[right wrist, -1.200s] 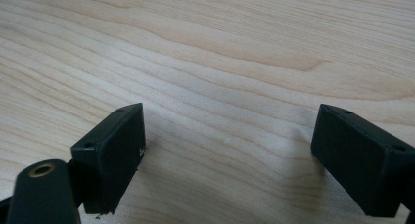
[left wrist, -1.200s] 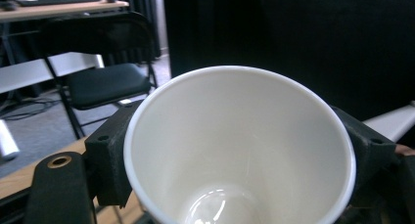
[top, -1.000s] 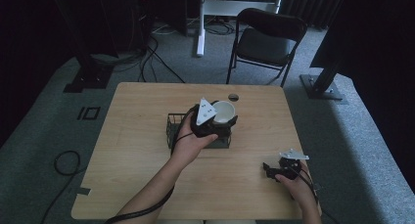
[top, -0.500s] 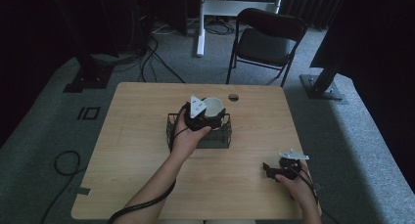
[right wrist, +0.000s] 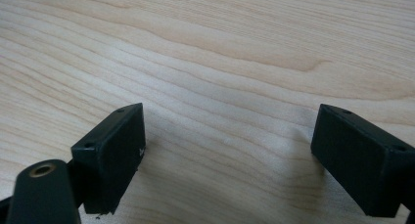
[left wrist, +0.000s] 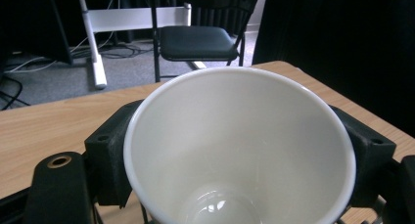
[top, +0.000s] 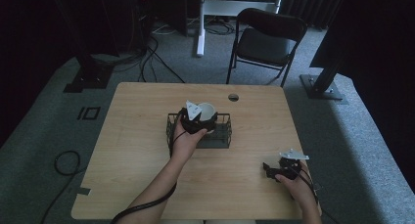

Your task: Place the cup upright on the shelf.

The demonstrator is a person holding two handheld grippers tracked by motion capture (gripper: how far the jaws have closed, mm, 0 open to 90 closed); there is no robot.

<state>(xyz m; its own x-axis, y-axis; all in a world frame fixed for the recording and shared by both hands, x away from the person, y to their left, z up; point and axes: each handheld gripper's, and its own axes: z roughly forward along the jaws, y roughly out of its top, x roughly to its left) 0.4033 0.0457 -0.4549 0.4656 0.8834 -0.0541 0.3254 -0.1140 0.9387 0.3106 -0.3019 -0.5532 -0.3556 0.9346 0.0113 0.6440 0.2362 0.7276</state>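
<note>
A: Versus half a second ago?

B: Left gripper (top: 198,120) and white cup (top: 207,111) shifted slightly toward the near-left over the black wire basket (top: 222,136); versus a second ago, clearly further left, off the basket's right half. Right gripper (top: 275,170) unchanged on the near-right of the wooden table (top: 132,136).

A: Left tool, opening and load?

B: Clamped on the cup. In the left gripper view, black jaws pressed against both outer sides of the white cup (left wrist: 240,145), mouth tilted toward the camera, glossy bottom visible inside, nothing seen in it. Opening medium, set by the cup's width.

A: Cup location?

B: Over the middle-to-back part of the basket, at about rim level. Contact between cup base and basket floor: cannot tell, hidden by hand (top: 186,141) and gripper in the high view.

A: Basket position?

B: Near table centre, slightly right. Well apart from the right gripper.

A: Right tool?

B: Jaws spread wide, nothing between them. In the right gripper view, both black pads low over bare wood grain of the table (right wrist: 235,48), shadows directly beneath; left pad possibly touching the surface, not certain. Held in the right hand (top: 298,187), jaws pointing left across the table.

A: Surroundings?

B: Black folding chair (top: 266,43) beyond the far edge, on grey carpet. Round cable hole (top: 233,97) near the far edge of the tabletop, just behind the basket.
</note>
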